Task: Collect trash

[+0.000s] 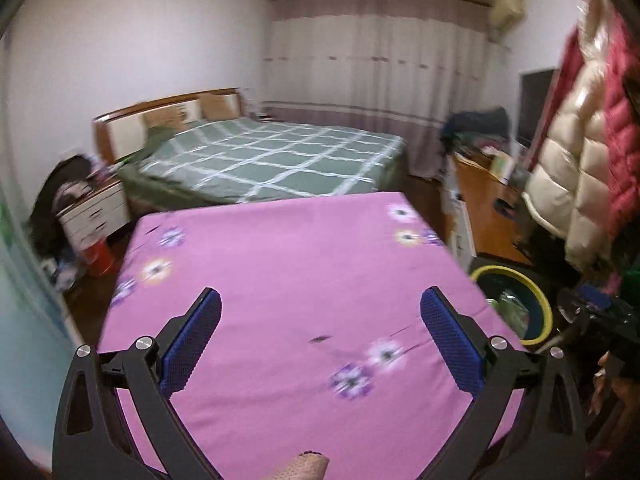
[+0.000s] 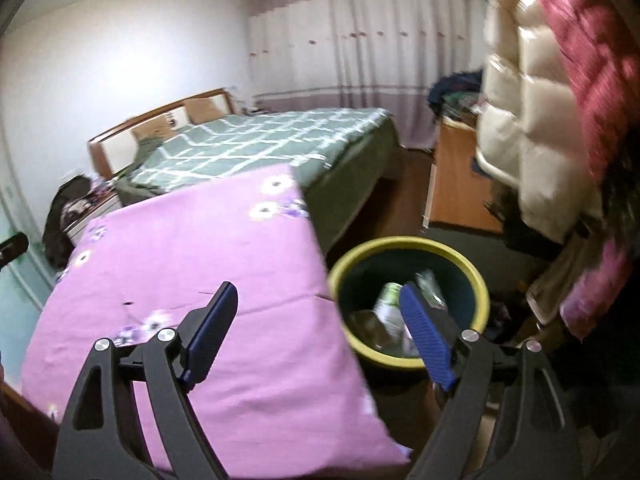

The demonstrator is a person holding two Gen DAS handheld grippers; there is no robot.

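Bedroom walls, pale and bare, close in a room where a round dark bin with a yellow rim (image 2: 412,304) stands on the brown floor just beside the right edge of a table under a pink cloth printed with white and purple flowers (image 1: 288,264). Crumpled trash (image 2: 390,304), a pale green-and-white wrapper among clear plastic, lies inside the bin. In the left wrist view the same bin shows at the cloth's right edge, partly hidden.

Above the bin's near rim and the cloth's corner, the right gripper (image 2: 320,332) has its blue-padded jaws spread wide with nothing between them. The left gripper (image 1: 320,340) hangs over the pink cloth, jaws fully spread and empty too.

Beyond the table stands a bed with a green quilt crossed by white lines (image 1: 276,160) and a wooden headboard. Long pale curtains (image 1: 380,68) cover the far wall. On the right hang a cream puffer coat (image 2: 528,128) and a crimson quilted coat (image 2: 588,56).
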